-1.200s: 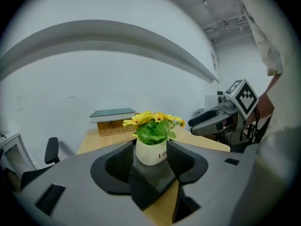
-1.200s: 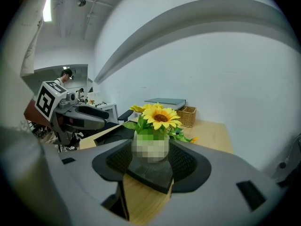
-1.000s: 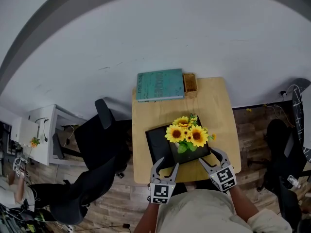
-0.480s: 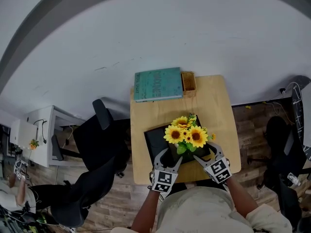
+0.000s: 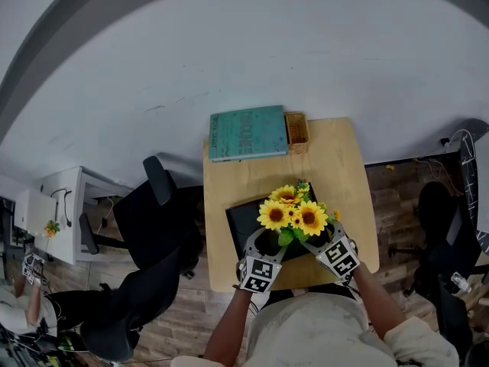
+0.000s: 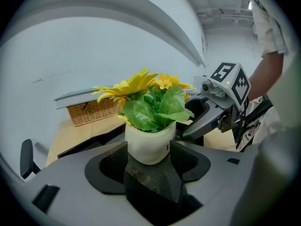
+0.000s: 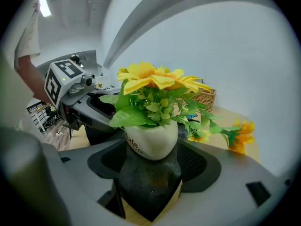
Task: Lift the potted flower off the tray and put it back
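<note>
A white pot (image 6: 149,145) of yellow sunflowers (image 5: 293,214) stands on a black tray (image 5: 241,224) at the near side of a small wooden table (image 5: 344,174). My left gripper (image 5: 267,245) comes at the pot from the near left and my right gripper (image 5: 321,234) from the near right. In the left gripper view the pot sits between the wide jaws of the left gripper (image 6: 149,150). The right gripper view shows the pot (image 7: 153,140) the same way inside the right gripper (image 7: 153,150). Both pairs of jaws have just been opening, and I see no squeeze on the pot.
A teal book (image 5: 248,132) and a wicker basket (image 5: 297,128) lie at the table's far edge. A black office chair (image 5: 164,212) stands left of the table and another (image 5: 443,235) to the right. The tray's left half is bare.
Both grippers have moved forward and down from the table's near edge to the pot. Their jaws have spread wider and now stand around the pot.
</note>
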A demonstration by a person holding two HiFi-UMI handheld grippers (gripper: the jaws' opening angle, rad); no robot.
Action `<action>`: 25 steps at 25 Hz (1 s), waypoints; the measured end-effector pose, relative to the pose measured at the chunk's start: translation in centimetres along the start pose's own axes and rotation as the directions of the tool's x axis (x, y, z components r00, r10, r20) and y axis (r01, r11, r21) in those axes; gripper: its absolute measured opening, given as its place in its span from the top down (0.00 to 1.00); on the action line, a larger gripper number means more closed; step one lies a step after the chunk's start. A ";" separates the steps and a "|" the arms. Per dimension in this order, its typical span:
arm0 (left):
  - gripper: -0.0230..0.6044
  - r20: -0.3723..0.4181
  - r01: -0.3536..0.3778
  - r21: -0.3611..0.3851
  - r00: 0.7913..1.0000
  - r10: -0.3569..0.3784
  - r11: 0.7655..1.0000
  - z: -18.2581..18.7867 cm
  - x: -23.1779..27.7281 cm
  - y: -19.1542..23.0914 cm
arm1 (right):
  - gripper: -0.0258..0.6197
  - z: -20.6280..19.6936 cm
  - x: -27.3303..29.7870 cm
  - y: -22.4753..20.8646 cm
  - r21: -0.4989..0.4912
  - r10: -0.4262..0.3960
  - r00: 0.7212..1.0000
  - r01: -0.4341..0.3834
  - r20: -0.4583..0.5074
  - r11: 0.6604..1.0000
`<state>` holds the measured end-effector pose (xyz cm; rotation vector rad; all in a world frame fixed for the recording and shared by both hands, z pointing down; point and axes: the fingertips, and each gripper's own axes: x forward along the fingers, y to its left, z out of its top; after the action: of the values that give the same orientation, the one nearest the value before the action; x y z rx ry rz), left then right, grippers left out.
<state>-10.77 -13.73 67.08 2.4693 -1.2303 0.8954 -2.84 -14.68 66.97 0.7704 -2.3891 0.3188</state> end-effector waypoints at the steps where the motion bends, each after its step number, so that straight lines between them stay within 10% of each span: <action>1: 0.54 -0.003 0.003 0.000 1.000 -0.003 1.000 0.0 0.2 0.1 | 0.45 0.1 0.2 0.0 -0.002 0.001 1.000 -0.001 0.003 1.000; 25: 0.54 -0.013 0.036 0.014 0.999 -0.036 0.999 0.0 1.3 0.1 | 0.45 1.1 1.5 -0.2 -0.082 -0.015 1.000 0.016 0.012 0.997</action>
<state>-10.25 -14.66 67.89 2.4849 -1.1762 0.9118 -4.28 -15.97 67.02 0.7546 -2.3895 0.2096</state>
